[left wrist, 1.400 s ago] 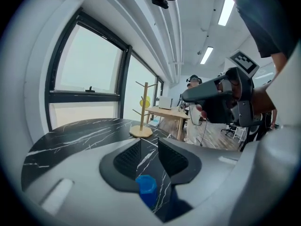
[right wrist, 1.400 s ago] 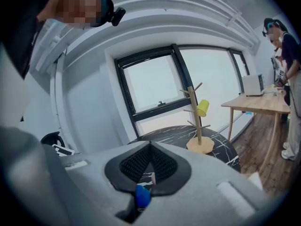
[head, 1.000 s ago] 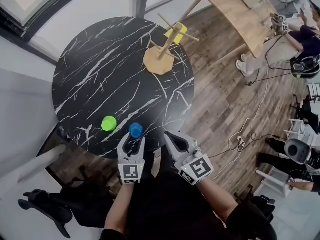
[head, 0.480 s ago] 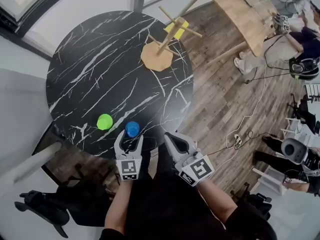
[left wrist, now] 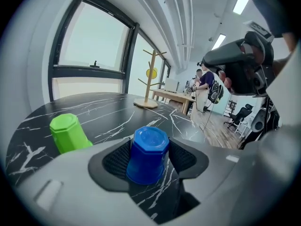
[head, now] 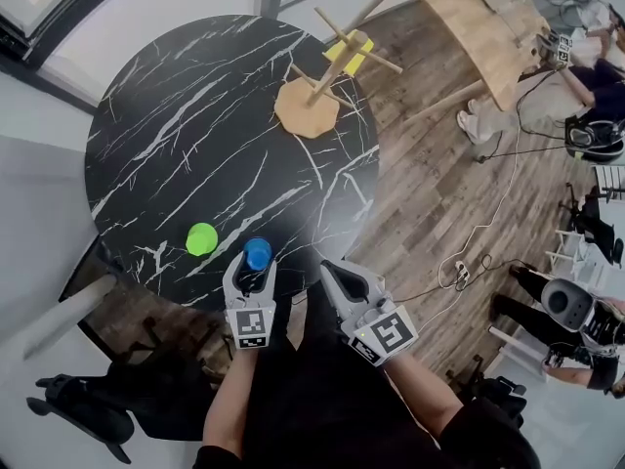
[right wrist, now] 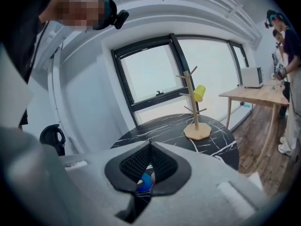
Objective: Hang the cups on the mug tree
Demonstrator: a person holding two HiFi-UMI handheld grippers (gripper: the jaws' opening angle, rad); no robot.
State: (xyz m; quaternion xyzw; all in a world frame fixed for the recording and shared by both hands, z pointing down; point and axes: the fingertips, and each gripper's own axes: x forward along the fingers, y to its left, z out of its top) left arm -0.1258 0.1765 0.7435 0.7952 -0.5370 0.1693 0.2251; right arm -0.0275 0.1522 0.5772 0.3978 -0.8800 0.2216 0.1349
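On the dark marble table (head: 166, 135) the green cup (head: 202, 238) stands upside down near the front edge, untouched and free, so I think it waits for a later turn. Just beside it on the right stands the blue cup (head: 257, 253), also with its bottom up, and this one is the cup in hand now. The left gripper (head: 254, 274) reaches over the table edge with the blue cup between its two jaws; they have just been closing a little, and the ribbed pads (left wrist: 117, 159) now lie against the cup's sides with no gap that I can see. The cup's rim is on the table, not yet lifted. The right gripper (head: 332, 270) hangs beside it, off the table edge, with jaws pressed together and nothing between them; probably it is kept out of the way. Well apart, at the far right side of the table, stands the wooden mug tree (head: 311, 106), and one yellow cup (head: 347, 57) already hangs on an upper peg.
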